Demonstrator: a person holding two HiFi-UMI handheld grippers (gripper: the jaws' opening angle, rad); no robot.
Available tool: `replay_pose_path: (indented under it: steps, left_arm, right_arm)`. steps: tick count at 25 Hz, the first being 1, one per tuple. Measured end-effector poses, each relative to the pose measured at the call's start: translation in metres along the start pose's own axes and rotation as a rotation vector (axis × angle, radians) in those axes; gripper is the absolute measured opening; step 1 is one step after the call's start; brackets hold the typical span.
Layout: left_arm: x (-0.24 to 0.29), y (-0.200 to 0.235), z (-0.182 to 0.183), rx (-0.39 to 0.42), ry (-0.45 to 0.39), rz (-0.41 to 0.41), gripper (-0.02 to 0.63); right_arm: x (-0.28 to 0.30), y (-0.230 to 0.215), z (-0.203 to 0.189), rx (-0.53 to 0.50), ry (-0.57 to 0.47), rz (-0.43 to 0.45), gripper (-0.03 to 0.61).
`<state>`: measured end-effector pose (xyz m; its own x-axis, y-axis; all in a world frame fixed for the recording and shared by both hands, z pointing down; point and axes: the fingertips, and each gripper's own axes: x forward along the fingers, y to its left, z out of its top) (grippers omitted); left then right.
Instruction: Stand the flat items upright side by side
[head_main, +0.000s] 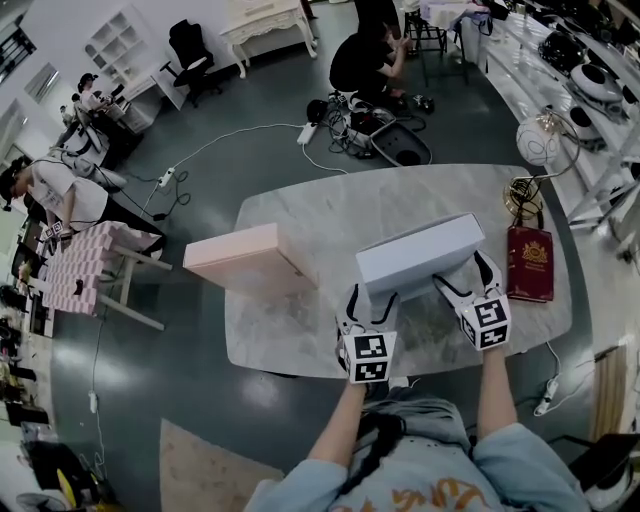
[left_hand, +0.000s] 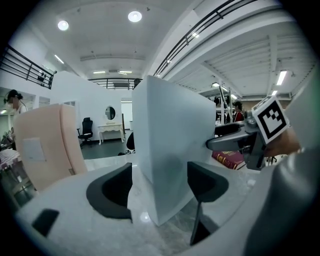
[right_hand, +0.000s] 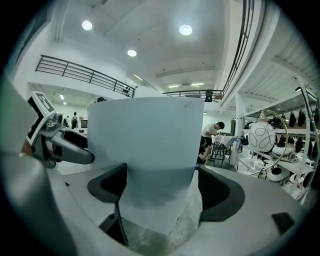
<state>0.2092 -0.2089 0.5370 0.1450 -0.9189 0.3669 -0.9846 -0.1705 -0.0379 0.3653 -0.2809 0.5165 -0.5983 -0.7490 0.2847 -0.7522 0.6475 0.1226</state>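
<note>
Left tool (head_main: 372, 298) (left_hand: 160, 185): dark curved pads set wide and straddling one end of the pale blue-grey box (head_main: 420, 255) (left_hand: 170, 140). The right pad lies against the box and a gap shows at the left pad.

Right tool (head_main: 468, 275) (right_hand: 160, 187): pads closed on the other end of the same box (right_hand: 145, 140), which fills the span between them.

The box is rectangular, smooth and matt, standing on edge with its lower corner at the veined marble counter (head_main: 340, 210).

At its 9 o'clock, apart from it, a pink box (head_main: 245, 260) (left_hand: 42, 147) stands upright. At 3 o'clock a red book (head_main: 529, 262) with gilt ornament lies flat. At 1 o'clock stands a brass lamp (head_main: 535, 150) (right_hand: 265, 137) with a white globe.
</note>
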Motion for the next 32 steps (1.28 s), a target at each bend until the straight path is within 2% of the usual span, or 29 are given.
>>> replay_pose_path:
  steps: [7,11,13,14,22,24,28,32]
  left_arm:
    - [-0.014,0.004,-0.011,-0.026,0.008,-0.032,0.314]
    - [-0.026,0.012,-0.016,-0.038,0.003,-0.059,0.271]
    - [-0.033,0.016,-0.019,-0.042,0.001,-0.075,0.254]
    - [-0.037,0.019,-0.019,-0.045,0.0,-0.082,0.249]
    - [-0.065,0.041,-0.031,-0.073,-0.03,-0.123,0.177]
    - [-0.076,0.048,-0.033,-0.082,-0.044,-0.134,0.137]
    - [-0.101,0.065,-0.029,-0.09,-0.082,-0.146,0.06]
    - [-0.127,0.085,-0.04,-0.077,-0.081,-0.141,0.014]
  right_arm:
    - [-0.01,0.005,-0.005,0.072,0.011,-0.062,0.402]
    - [-0.019,0.007,-0.007,0.119,0.017,-0.137,0.382]
    - [-0.026,0.007,-0.007,0.148,0.014,-0.199,0.253]
    - [-0.03,0.008,-0.008,0.16,0.015,-0.225,0.235]
    - [-0.048,0.042,-0.006,0.197,0.017,-0.311,0.175]
    - [-0.051,0.057,-0.001,0.197,0.012,-0.323,0.159]
    - [-0.061,0.09,0.018,0.199,-0.019,-0.338,0.099]
    - [-0.067,0.134,0.042,0.243,-0.099,-0.297,0.003]
